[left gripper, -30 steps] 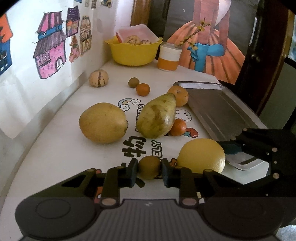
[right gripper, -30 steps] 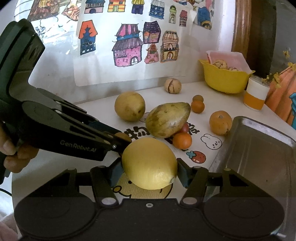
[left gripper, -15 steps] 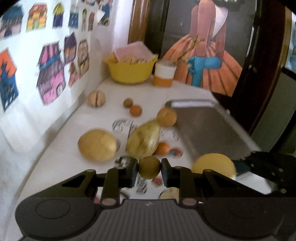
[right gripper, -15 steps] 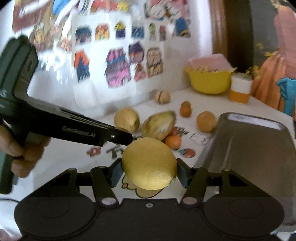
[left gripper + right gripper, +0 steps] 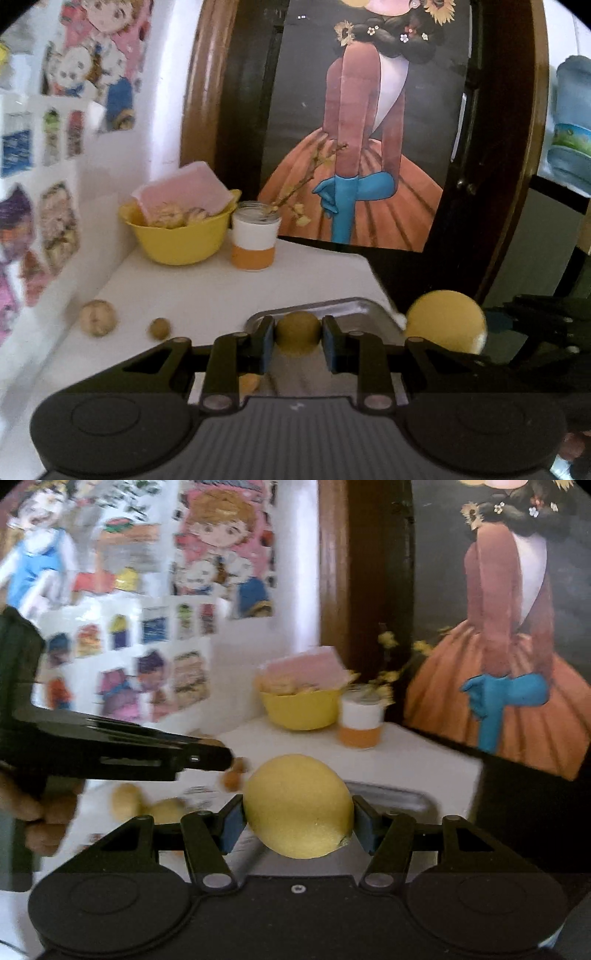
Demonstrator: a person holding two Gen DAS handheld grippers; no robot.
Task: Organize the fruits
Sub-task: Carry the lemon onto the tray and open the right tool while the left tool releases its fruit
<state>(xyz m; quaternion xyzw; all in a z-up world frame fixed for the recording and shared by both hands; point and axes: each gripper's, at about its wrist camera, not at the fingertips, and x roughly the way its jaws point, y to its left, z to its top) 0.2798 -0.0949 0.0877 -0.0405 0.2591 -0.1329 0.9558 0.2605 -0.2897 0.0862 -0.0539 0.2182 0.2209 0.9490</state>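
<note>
My left gripper [image 5: 297,345] is shut on a small round brownish-yellow fruit [image 5: 297,333], held in the air above the near end of the metal tray [image 5: 332,308]. My right gripper [image 5: 298,819] is shut on a large yellow lemon [image 5: 297,805], also lifted, with the tray [image 5: 391,797] behind it. In the left wrist view the lemon [image 5: 445,326] shows at the right, clamped by the right gripper. In the right wrist view the left gripper [image 5: 218,758] reaches in from the left, held by a hand [image 5: 33,812].
On the white table lie a striped round fruit [image 5: 98,317], a small brown fruit [image 5: 160,328], and blurred yellow fruits [image 5: 127,801]. A yellow bowl [image 5: 181,236] and an orange-and-white jar [image 5: 255,240] stand at the far end. Posters cover the wall at the left.
Both grippers have risen and tilted upward with their fruits, moving toward the tray. The table fruits have dropped low and partly out of view.
</note>
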